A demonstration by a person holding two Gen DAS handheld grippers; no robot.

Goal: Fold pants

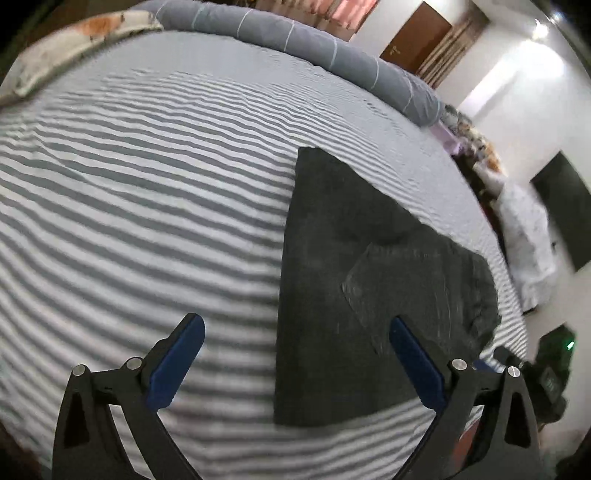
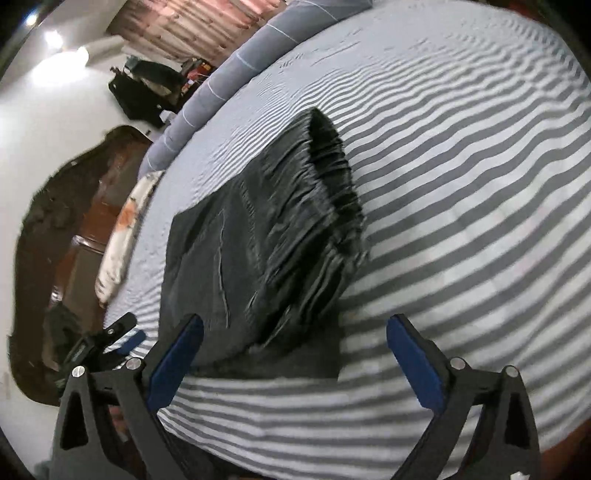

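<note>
Dark grey pants lie folded into a flat block on the striped bed sheet. In the right wrist view the pants show their gathered elastic waistband on the right side. My left gripper is open and empty, hovering above the pants' near left edge. My right gripper is open and empty, hovering above the pants' near edge. Neither touches the cloth.
A rolled grey duvet lies along the far side of the bed. A floral pillow sits at the far left corner. The other gripper shows at the left. A dark bag stands on the floor beyond the bed.
</note>
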